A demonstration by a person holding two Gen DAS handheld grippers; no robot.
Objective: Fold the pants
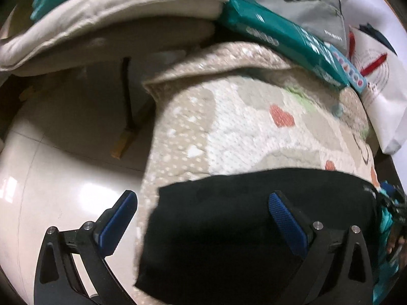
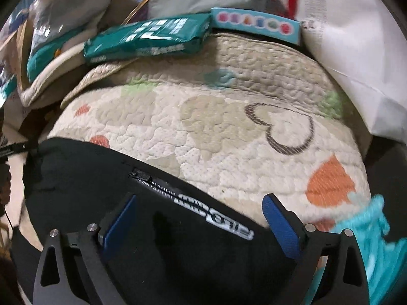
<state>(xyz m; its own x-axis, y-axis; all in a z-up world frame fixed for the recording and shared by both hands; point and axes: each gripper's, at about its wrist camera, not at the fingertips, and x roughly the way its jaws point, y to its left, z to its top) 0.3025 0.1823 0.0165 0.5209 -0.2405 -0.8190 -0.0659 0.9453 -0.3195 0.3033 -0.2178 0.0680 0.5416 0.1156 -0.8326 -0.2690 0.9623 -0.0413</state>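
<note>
Pants [image 1: 229, 228] lie flat at the quilt's [image 1: 241, 132] near edge, both our left gripper [image 1: 203, 218] and right gripper [image 2: 201, 218] spread wide and empty; we advise pinching one edge squarely.

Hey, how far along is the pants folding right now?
The black pants lie on the heart-print quilt as a compact, flat-edged bundle, so some folding looks done. Nothing is in hand: the left gripper and right gripper are both open above the fabric. Any further fold and tidying remain; I cannot tell how many.
</note>
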